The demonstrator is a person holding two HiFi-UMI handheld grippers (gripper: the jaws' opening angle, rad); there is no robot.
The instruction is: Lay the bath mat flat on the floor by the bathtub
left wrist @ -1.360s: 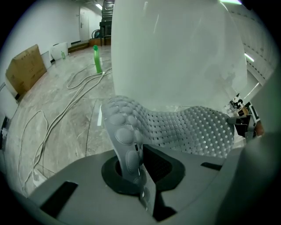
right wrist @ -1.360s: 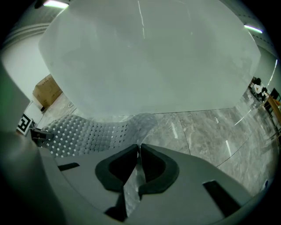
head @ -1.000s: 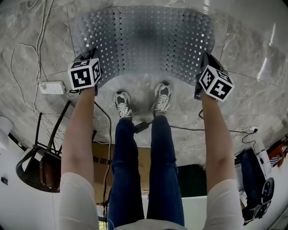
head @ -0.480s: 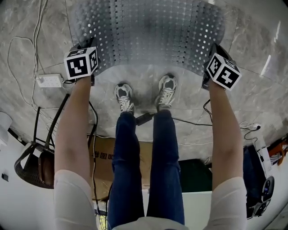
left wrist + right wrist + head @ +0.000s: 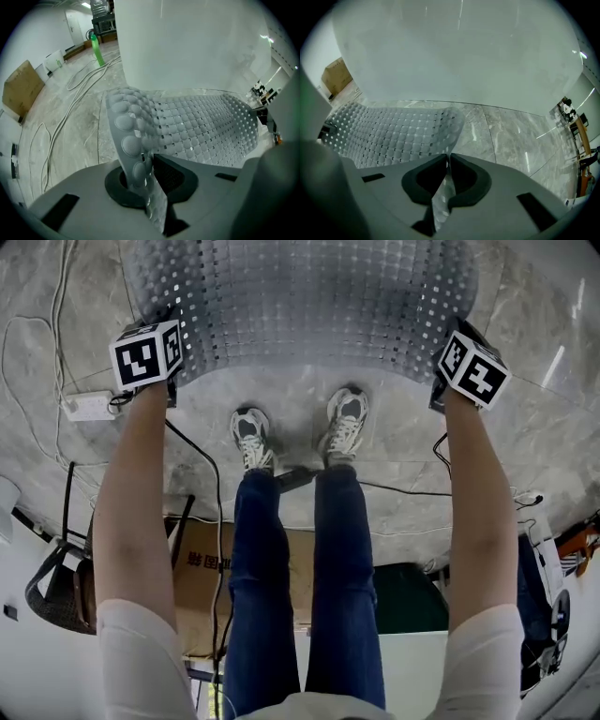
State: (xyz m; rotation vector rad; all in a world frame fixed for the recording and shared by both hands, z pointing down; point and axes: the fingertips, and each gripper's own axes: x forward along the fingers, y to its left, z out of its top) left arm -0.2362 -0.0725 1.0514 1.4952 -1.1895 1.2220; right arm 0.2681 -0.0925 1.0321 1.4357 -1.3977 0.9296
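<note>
Holding the mat [image 5: 300, 306] by its near corners, left gripper [image 5: 149, 161] and right gripper [image 5: 447, 165] both clamped tight on it, far edge near the tub [image 5: 459, 51]. Next, likely: lower, flatten, release.

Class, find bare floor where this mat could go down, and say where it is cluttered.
Bare marble floor lies between the shoes and bathtub, beneath the held bath mat. Cables and a power strip crowd the left.

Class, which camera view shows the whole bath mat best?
The head view: the bath mat shows across its full width, only its far edge cut off. The left gripper view shows the left gripper pinching one corner, the mat curving away; the right gripper pinches the other in its view.
</note>
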